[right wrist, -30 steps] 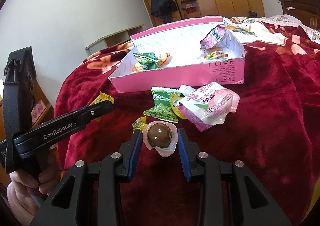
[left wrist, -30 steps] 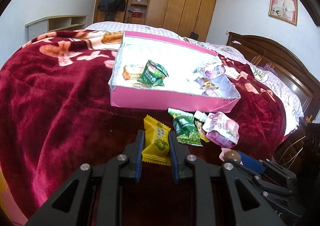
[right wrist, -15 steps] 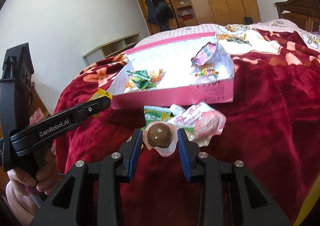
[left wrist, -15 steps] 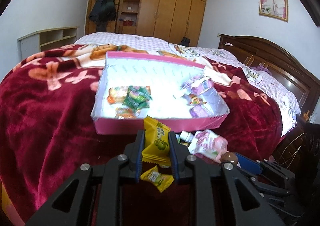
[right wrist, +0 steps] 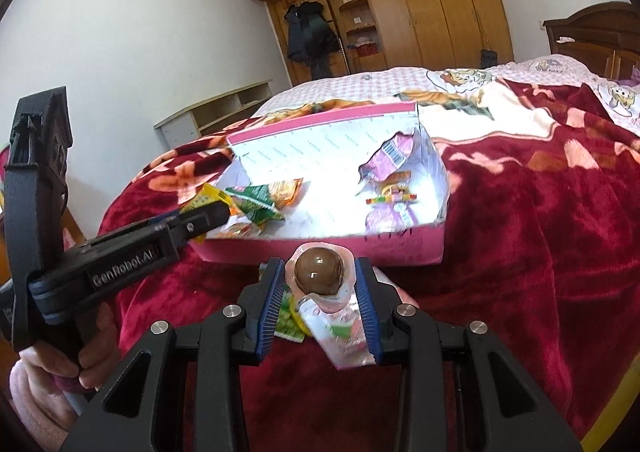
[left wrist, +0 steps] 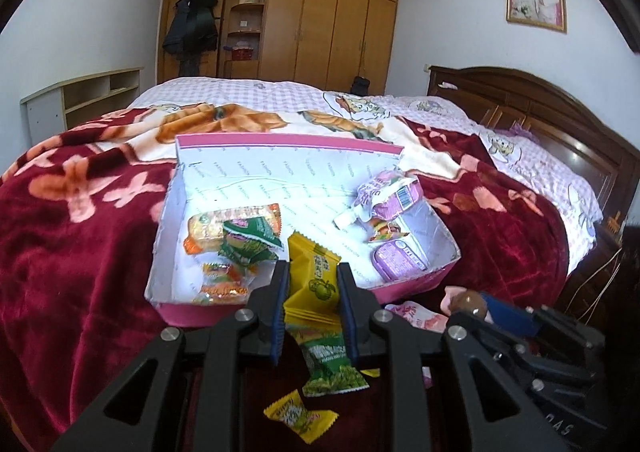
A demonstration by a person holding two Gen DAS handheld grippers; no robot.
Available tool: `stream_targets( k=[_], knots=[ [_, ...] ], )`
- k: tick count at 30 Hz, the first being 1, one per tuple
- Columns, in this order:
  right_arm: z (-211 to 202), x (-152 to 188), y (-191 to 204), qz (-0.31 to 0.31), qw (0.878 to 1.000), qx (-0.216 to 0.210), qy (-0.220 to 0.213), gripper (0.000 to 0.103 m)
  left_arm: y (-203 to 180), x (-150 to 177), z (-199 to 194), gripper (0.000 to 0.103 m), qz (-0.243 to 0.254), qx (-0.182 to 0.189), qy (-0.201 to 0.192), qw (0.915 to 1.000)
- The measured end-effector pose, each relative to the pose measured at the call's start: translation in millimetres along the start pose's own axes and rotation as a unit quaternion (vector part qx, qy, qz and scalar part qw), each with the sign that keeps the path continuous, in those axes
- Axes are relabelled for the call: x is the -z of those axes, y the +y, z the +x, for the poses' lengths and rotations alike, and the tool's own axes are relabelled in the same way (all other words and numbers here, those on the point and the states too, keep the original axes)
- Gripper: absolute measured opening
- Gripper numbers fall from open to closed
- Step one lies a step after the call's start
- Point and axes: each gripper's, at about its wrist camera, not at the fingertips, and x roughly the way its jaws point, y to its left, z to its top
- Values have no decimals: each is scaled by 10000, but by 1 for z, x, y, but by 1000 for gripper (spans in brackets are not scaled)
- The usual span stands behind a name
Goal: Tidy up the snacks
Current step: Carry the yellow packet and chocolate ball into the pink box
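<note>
Snacks (left wrist: pixel 313 284) nr box rim (left wrist: pixel 288 141)

The blanket (left wrist: pixel 80 252) is plush red cloth with a soft sheen. The box (left wrist: pixel 280 176) is pink card with a matt white printed lining; the yellow packet (left wrist: pixel 314 276) is glossy film. The chocolate ball (right wrist: pixel 319 269) is smooth and shiny; the wardrobe (left wrist: pixel 340 24) is satin-finished wood.
</note>
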Motion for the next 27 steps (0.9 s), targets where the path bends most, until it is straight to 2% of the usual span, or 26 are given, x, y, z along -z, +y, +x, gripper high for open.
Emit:
stream_targets(
  k=[9,27],
  knots=[
    [15,-21,-10,-30,9999,137,-88,37,-3,-8,29,24,51,96,124,9999],
    [54,-35,-37,101,9995,288,67,37,4,-5,80,24,131,-96,532,9984]
  ],
)
